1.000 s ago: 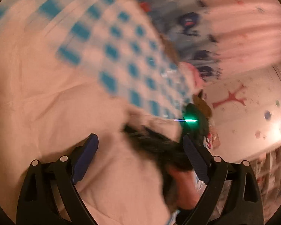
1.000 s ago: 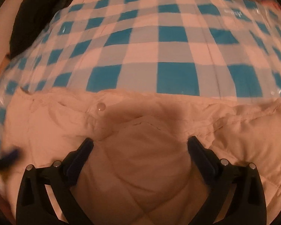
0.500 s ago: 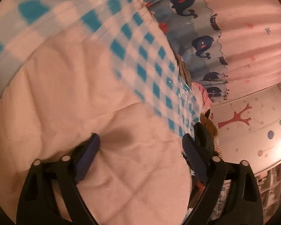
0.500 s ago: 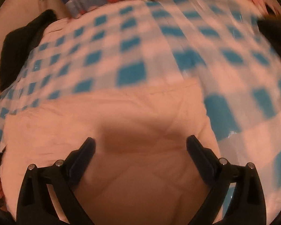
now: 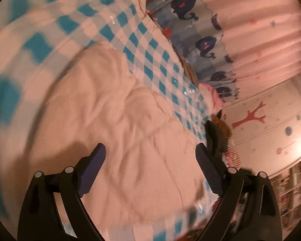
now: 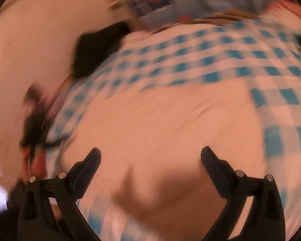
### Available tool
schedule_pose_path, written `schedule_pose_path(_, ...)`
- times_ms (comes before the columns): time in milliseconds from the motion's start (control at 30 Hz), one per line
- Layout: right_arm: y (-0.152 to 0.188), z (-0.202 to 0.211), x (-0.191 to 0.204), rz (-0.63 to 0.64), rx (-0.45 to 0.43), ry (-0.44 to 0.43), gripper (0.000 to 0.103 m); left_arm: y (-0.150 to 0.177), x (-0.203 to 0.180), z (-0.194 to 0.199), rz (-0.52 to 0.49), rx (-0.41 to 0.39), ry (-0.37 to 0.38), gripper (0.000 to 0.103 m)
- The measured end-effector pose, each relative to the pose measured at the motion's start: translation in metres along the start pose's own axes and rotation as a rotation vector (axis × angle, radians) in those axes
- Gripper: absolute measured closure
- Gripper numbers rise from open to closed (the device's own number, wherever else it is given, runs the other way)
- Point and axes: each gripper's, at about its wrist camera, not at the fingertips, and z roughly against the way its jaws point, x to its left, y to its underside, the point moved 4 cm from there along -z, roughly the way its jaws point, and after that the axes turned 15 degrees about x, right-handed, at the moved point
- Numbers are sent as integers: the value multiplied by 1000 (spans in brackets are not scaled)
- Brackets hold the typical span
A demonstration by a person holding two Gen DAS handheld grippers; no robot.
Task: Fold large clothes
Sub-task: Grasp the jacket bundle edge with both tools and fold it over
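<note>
A pale pink quilted garment (image 5: 120, 124) lies folded flat on a blue-and-white checked cloth (image 5: 150, 46). It also fills the middle of the right wrist view (image 6: 160, 124), which is blurred by motion. My left gripper (image 5: 150, 152) is open and empty, held above the garment. My right gripper (image 6: 150, 156) is open and empty, also above the garment. Nothing is between either pair of fingers.
A dark garment (image 6: 96, 50) lies at the far left edge of the checked cloth (image 6: 210, 60). A whale-print curtain (image 5: 200, 40) and a pink curtain (image 5: 260, 30) hang behind. A brown soft toy (image 5: 222, 128) sits at the cloth's right edge. Shelves (image 5: 291, 190) stand at right.
Both grippers have pulled back and up from the pink garment, so more of the checked cloth and room shows. The right view has swung left and blurred. Both stay open.
</note>
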Motion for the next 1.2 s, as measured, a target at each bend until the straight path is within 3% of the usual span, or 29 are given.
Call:
schedule_pose_path(67,37,-17,43,61,80,-113,7,32,15,26,49,-16,52,14)
schedule_pose_path(200,62,-67,110,122,203,-241,7,79,44,46,158,-31,132,14)
schedule_pose_path(267,59,-103,137,46,272,-343,7,96,53,48,204,-33,186,14)
schedule_pose_path(367,46,-146,151,-90,325,-404,7,109,53,43,240,-38,244,14)
schedule_pose_path(467,32,-179,148,-275,298,-438,7,116,48,31,249,-25,274,13)
schedule_pose_path(533,23,-183,142,-391,215,-518,6,118,47,22,259,-13,293,13)
schedule_pose_path(600,11,-169,142,-420,129,-575,6,118,45,13,264,-4,311,13)
schedule_pose_path(700,0,-150,148,-402,67,-617,6,114,42,-3,268,4,316,13)
schedule_pose_path(867,-7,-143,149,-382,76,-624,6,94,44,-35,308,-23,322,13)
schedule_pose_path(1033,14,-141,131,-382,143,-596,6,66,61,-61,417,-70,235,12)
schedule_pose_path(1200,73,-83,40,-487,95,-418,6,60,59,-66,424,-67,194,12)
